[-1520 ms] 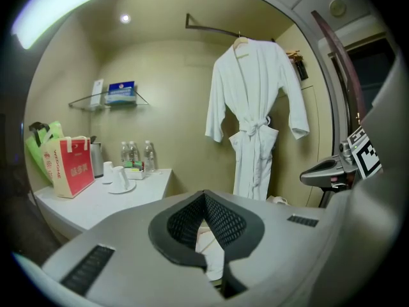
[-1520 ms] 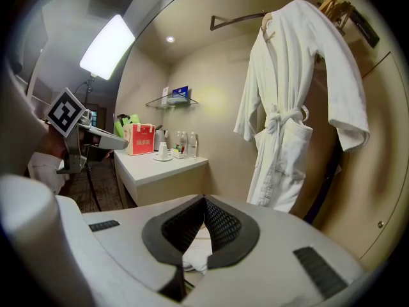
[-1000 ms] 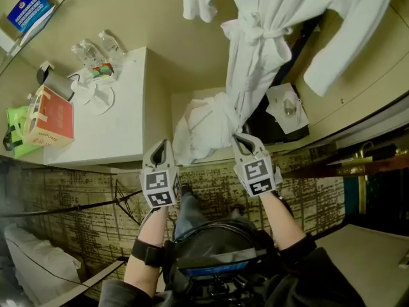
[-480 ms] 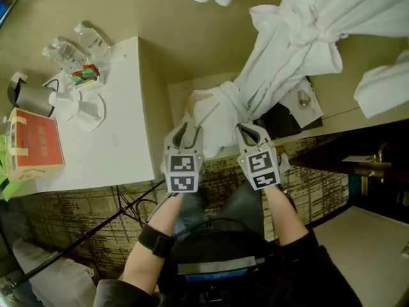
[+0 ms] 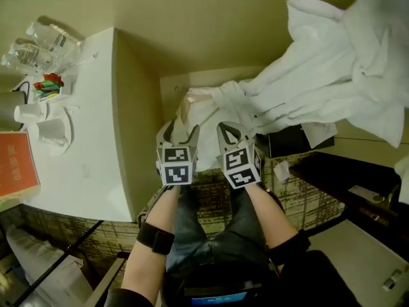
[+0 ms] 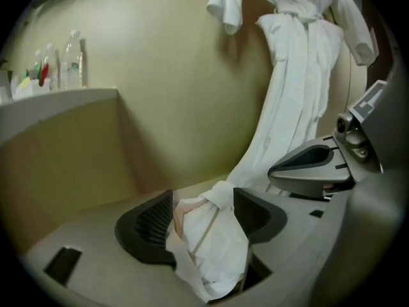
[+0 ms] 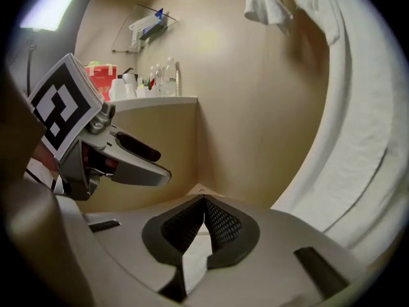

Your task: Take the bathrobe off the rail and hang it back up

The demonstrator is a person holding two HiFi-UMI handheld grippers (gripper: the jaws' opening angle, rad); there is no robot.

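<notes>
The white bathrobe (image 5: 319,75) hangs from the upper right, and its bunched hem reaches down to both grippers. My left gripper (image 5: 179,132) is at the hem's left side. In the left gripper view its jaws (image 6: 204,216) are opening wide, with a fold of the bathrobe (image 6: 211,248) lying loosely between them against the left pad. My right gripper (image 5: 227,130) is close beside it. Its pads (image 7: 204,203) are shut together on a thin edge of the white cloth (image 7: 192,264), and the rest of the bathrobe (image 7: 364,139) rises to its right.
A white counter (image 5: 108,126) on the left carries water bottles (image 5: 38,43), paper cups (image 5: 38,123) and a red box (image 5: 13,171). A dark box (image 5: 294,139) sits under the robe. Patterned carpet (image 5: 307,197) lies below. Another white cloth (image 6: 223,5) hangs higher on the wall.
The left jaws have gone from shut on the hem to wide open. Both grippers have drawn closer together, and the robe now stretches off to the upper right.
</notes>
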